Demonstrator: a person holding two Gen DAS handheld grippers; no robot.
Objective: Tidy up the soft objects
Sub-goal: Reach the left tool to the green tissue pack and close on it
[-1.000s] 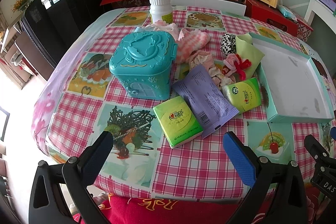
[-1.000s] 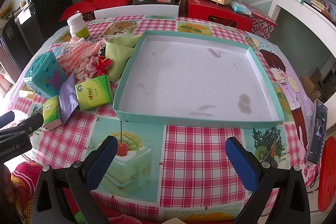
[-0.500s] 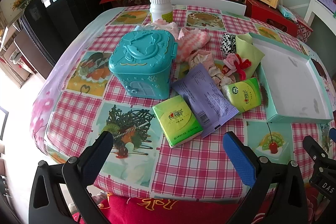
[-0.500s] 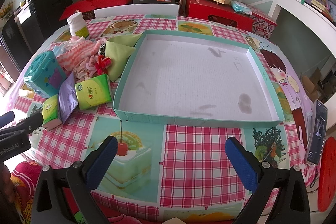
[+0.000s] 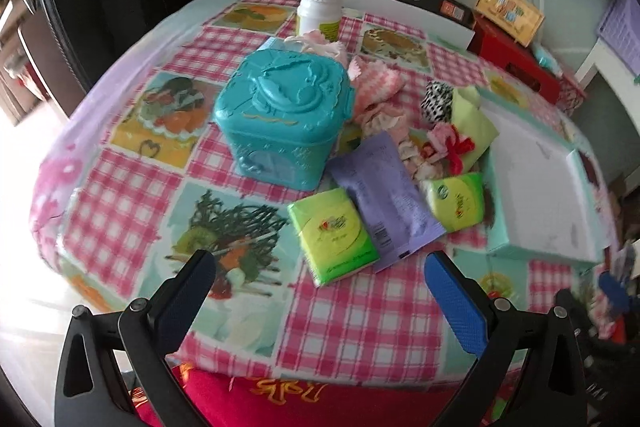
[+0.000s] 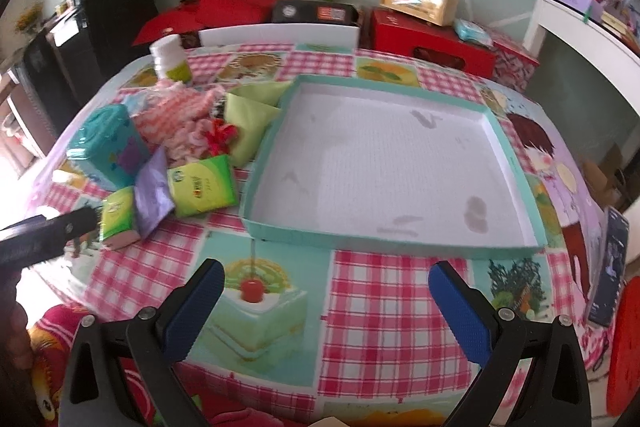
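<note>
Soft packs and fabric pieces clustered beside a shallow teal cardboard tray [image 6: 516, 163].

A green plastic-wrapped tissue pack [image 5: 334, 234] lies flat nearest the table's front edge, touching a flat lilac foil wipes pouch [image 5: 384, 193] that overlaps it on one side; a second green tissue pack [image 5: 456, 201] lies just beside the pouch, next to the tray's wall. Behind them sits a heap: a pink ruffled fabric piece with a red bow [image 5: 450, 147], a folded light-green cloth [image 5: 474, 119] leaning against the tray's corner, a small black-and-white patterned cloth roll [image 5: 437, 101], and a pink-and-white knitted cloth [image 5: 376, 81]. The tray's white floor shows faint stains and holds nothing.
</note>
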